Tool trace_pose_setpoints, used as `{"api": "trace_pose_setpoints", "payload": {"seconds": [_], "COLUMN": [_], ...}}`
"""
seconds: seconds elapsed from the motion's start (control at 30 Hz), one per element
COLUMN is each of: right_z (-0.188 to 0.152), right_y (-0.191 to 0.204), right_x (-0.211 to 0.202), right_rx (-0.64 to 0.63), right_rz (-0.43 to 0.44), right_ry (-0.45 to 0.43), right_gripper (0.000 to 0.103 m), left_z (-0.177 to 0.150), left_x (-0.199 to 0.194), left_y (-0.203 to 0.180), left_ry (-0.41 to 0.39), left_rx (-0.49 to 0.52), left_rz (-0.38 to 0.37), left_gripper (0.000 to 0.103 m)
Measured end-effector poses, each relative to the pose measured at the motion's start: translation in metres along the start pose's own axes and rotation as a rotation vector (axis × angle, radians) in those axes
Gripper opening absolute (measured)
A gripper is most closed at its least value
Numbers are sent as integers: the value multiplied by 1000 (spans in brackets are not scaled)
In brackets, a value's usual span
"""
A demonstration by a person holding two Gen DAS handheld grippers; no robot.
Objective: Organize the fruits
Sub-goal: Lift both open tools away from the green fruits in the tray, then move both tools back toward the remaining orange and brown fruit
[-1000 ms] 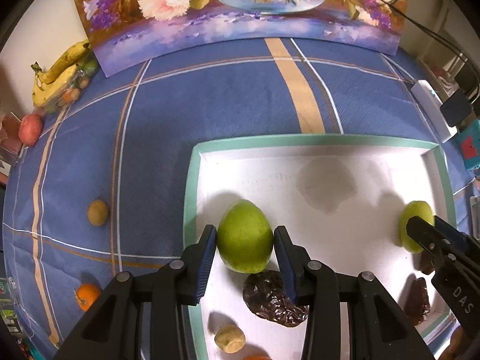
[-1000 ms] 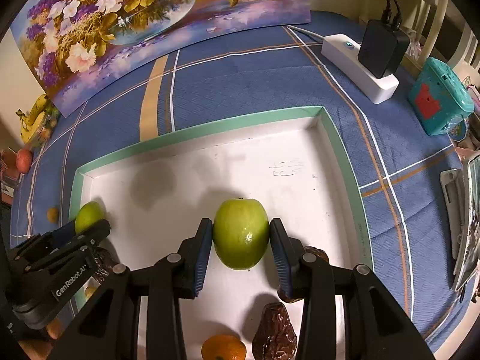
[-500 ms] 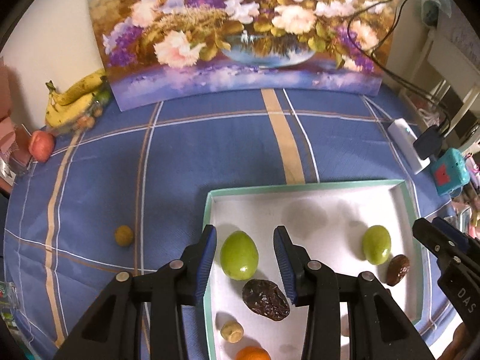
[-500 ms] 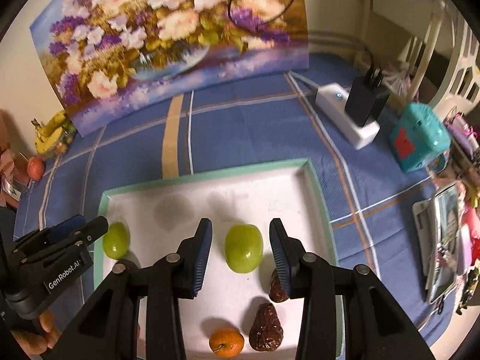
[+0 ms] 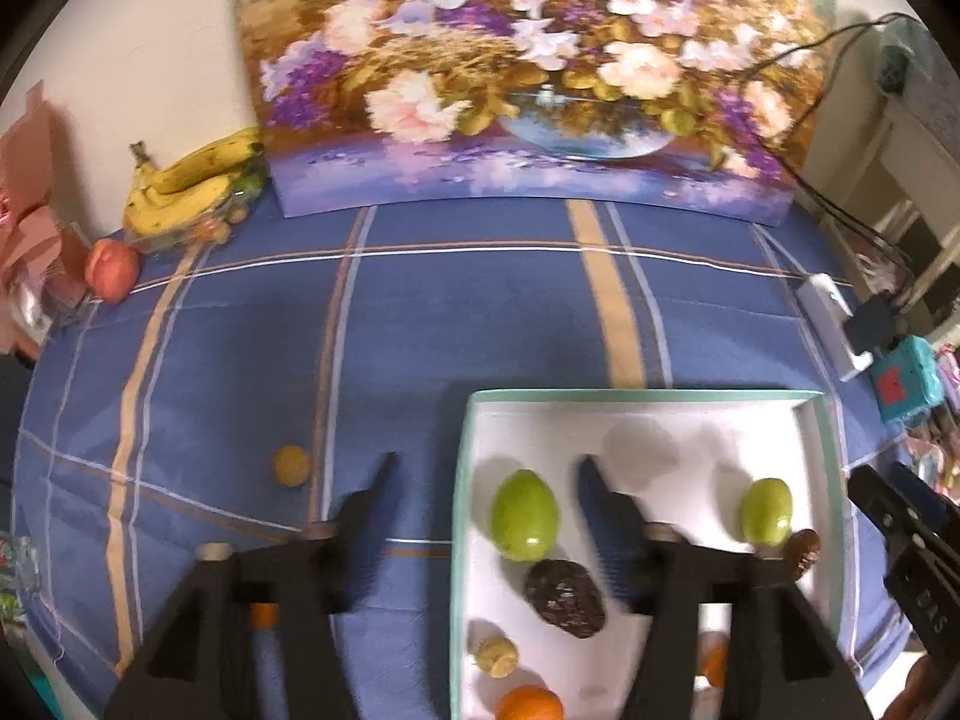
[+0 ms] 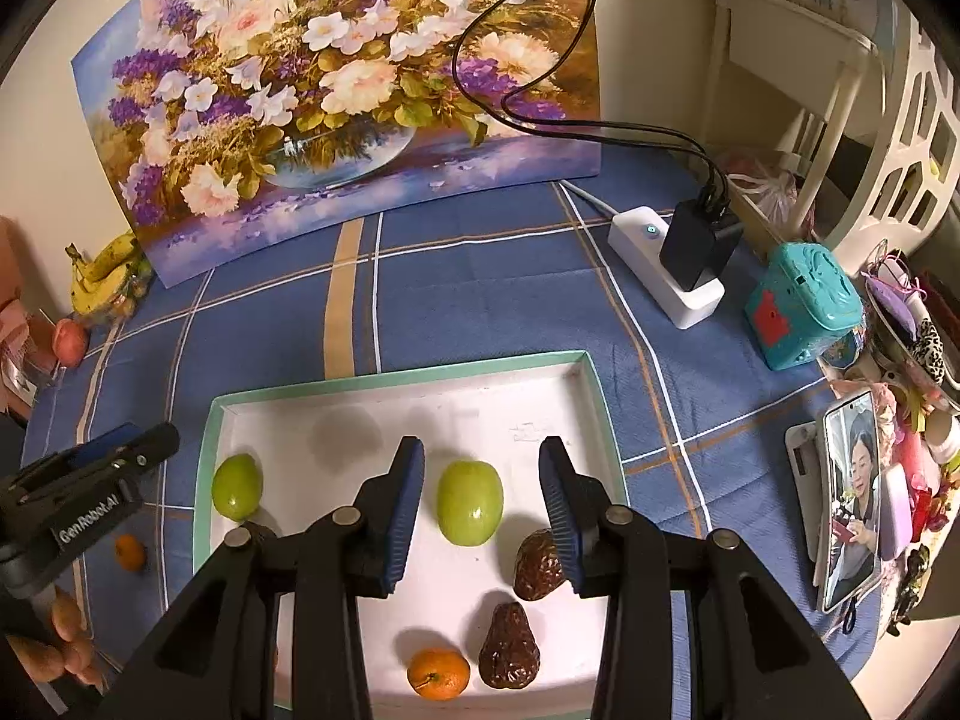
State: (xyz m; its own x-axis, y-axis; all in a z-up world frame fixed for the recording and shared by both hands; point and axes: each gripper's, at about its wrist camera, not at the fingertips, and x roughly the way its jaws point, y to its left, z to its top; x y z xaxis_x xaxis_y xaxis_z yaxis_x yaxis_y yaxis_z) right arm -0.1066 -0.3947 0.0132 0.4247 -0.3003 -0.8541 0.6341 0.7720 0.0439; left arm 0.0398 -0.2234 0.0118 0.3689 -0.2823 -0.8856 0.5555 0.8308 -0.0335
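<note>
Blue plaid counter (image 5: 480, 330), floral painting behind. Left gripper (image 5: 486, 474) opening, nothing between; right gripper (image 6: 480, 468) parted, empty. Green fruits (image 5: 524, 514) (image 6: 468, 501) released in white tray (image 6: 384, 387), apparently sorted by kind

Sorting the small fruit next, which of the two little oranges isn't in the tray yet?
The small orange on the blue cloth left of the tray; the other orange lies inside, beside a dark dried fruit.
</note>
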Motion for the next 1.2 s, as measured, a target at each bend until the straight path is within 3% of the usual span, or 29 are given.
{"api": "trace_pose_setpoints", "payload": {"seconds": [0.1,0.23,0.33,0.43,0.7,0.8,1.2], "right_z": [0,0,0,0,-1,-1,-6], "right_y": [2,4,5,7,7,8,23], "right_x": [2,4,5,9,11,10,3], "right_rx": [-13,-22,-31,-38,-29,-18,-38], "right_rz": [-9,-13,-29,-49,-55,-48,-48], "right_ry": [3,10,7,11,-10,-27,-35], "right_gripper": [58,61,76,82,83,102,102], "left_z": [0,-1,-1,-1,0,0,-5], "left_x": [2,7,8,9,7,3,-10], "left_y": [6,17,23,28,36,36,51], "left_ry": [8,23,22,15,0,-10,-29], "left_rx": [-15,-46,-49,-46,-47,-38,-30], "left_rz": [39,61,86,107,133,139,160], "left_gripper": [80,97,103,103,103,103,103]}}
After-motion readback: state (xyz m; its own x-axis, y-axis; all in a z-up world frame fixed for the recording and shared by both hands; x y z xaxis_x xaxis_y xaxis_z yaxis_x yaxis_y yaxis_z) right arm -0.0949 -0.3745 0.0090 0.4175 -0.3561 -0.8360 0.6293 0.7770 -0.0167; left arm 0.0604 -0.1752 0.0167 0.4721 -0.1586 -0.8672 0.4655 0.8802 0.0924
